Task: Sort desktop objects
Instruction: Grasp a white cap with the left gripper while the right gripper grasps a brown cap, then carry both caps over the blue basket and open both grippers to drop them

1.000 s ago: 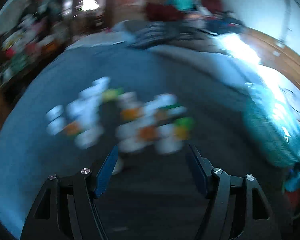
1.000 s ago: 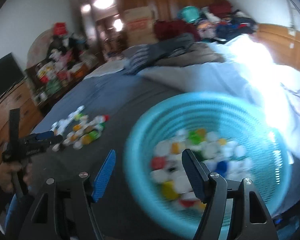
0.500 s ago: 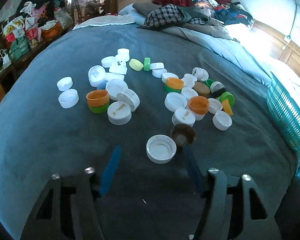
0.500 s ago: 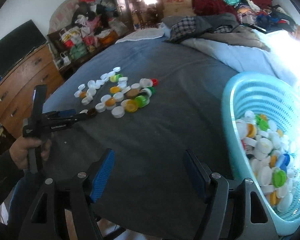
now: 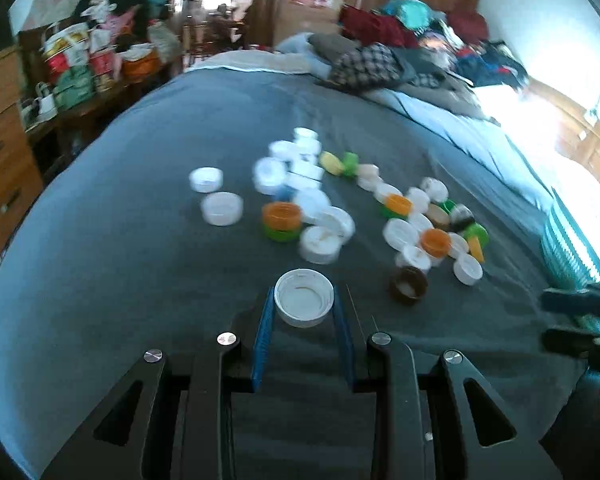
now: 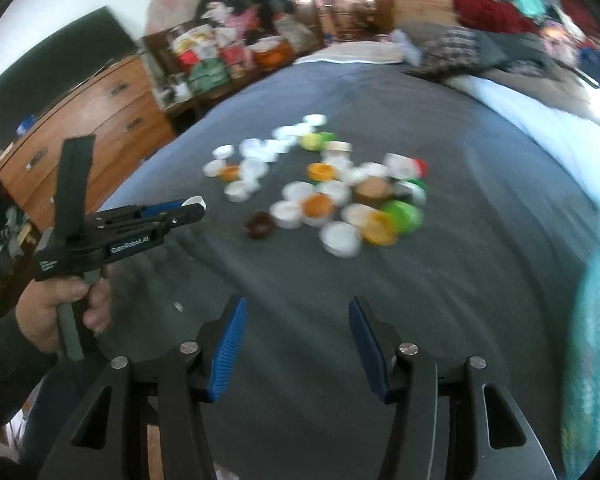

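My left gripper (image 5: 303, 304) is shut on a white bottle cap (image 5: 304, 297), open side up, held just above the grey bed cover; it also shows from the side in the right wrist view (image 6: 192, 202). Several loose caps, white, orange, green and yellow (image 5: 340, 204), lie scattered ahead of it, with a brown cap (image 5: 409, 284) nearest on the right. My right gripper (image 6: 296, 312) is open and empty over bare cover, short of the cap cluster (image 6: 324, 192). The teal basket (image 6: 592, 344) stands at its right edge.
The grey bed cover (image 5: 120, 248) carries everything. A wooden dresser (image 6: 100, 120) and cluttered shelves stand to the left. Piled clothes (image 5: 380, 60) lie at the far end. The basket's rim (image 5: 568, 248) shows at the right of the left wrist view.
My left gripper closed on the white cap that lay in front of it. My right gripper swung left, away from the basket, toward the cap cluster.
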Available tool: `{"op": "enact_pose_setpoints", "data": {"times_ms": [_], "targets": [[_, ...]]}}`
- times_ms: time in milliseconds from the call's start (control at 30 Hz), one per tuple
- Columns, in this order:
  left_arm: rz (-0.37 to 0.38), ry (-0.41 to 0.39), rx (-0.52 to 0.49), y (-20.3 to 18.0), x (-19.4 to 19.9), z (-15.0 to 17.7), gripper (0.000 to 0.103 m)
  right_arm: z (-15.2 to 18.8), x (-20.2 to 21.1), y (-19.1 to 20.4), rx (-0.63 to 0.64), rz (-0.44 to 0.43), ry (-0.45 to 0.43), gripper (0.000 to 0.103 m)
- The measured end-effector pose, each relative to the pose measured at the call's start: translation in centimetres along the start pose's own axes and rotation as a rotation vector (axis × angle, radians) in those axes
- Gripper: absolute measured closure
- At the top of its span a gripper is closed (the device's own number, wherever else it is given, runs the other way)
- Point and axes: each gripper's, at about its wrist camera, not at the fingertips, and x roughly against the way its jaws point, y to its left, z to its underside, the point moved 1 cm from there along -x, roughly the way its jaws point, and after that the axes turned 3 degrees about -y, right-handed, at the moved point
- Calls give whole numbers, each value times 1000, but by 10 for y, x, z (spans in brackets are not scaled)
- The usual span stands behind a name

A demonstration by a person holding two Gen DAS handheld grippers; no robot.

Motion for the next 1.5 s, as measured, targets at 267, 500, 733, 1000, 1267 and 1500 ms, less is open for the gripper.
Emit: {"op": "enact_pose_setpoints", "data": {"times_ms": [267,500,733,1000,1267,1500], "targets": [[-10,-8,52,18,0,-3,78,-27,-82,27,59,-2,37,52],[9,2,50,15,-6,-3,78,-38,-112,29,82,23,67,56],[16,-18,32,2,7,-7,78,-42,-86,30,91,28,22,71],[66,-94,-28,-41,42,-29,78,-53,-7,24,63,72,-89,70],[145,-169,-124,-104,71,-56,78,-60,76,-1,56,146,-206,70],[218,-199,-209,-166,78,-76,78,-57,129,-35,24,229,-256,70]]}}
